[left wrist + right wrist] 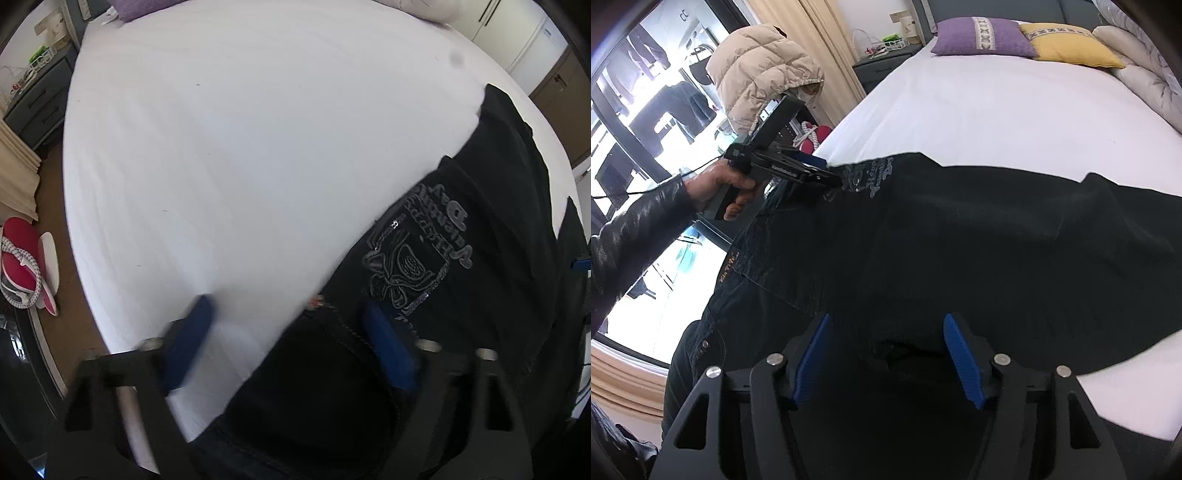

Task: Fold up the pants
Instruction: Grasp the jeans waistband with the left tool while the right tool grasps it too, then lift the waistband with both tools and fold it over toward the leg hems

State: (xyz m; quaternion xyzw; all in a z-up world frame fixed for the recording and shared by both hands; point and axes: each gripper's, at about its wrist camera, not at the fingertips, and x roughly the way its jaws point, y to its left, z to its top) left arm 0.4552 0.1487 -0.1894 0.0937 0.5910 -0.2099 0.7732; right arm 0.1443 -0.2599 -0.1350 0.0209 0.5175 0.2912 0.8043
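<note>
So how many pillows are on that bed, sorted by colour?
Purple pillow: 1
Yellow pillow: 1
Total: 2, both at the head of the bed. The pale bundle beside them looks like a rolled quilt, so it is not counted.

This is a bedroom in a home — a wide bed under a plain white sheet (997, 110) fills most of both views. At its head lie a purple cushion with a patterned band (982, 37) and a yellow cushion (1071, 46), beside a dark grey bedside drawer unit (37, 99). A beige quilted puffer jacket (761, 70) hangs near cream curtains (827, 55) — red and white slippers (26, 266) sit on the brown wooden floor (79, 314), and pale wardrobe doors (517, 33) stand beyond.
</note>
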